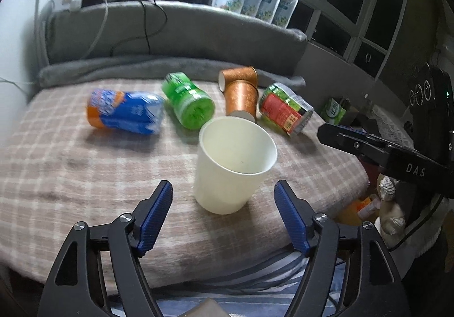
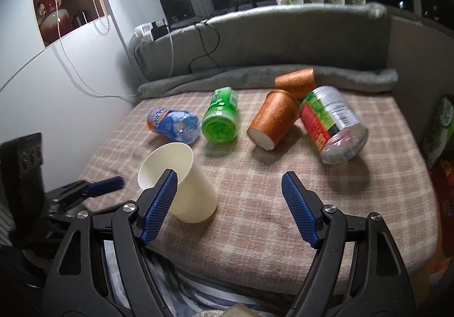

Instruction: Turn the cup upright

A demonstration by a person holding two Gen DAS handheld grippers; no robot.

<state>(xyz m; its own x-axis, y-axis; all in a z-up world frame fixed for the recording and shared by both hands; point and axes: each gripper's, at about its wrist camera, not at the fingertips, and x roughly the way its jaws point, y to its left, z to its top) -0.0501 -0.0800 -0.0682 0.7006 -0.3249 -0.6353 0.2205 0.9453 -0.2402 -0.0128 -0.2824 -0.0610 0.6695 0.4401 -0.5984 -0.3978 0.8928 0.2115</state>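
A cream paper cup [image 1: 234, 166] stands upright, mouth up, on the checked blanket, just beyond my left gripper [image 1: 224, 193], which is open and empty with the cup ahead between its fingers. The cup also shows in the right wrist view [image 2: 181, 181], left of centre. My right gripper [image 2: 229, 183] is open and empty; its left finger [image 2: 160, 203] overlaps the cup in the image. The right gripper's body shows in the left wrist view [image 1: 397, 155] at the right.
Lying on the checked blanket [image 2: 255, 217] behind the cup: a blue-orange bottle [image 1: 124, 111], a green bottle [image 1: 188, 100], two orange cups [image 1: 241, 93] and a red-green can [image 1: 285, 108]. A grey cushion [image 1: 170, 30] backs the surface. The blanket's edge drops off at front and right.
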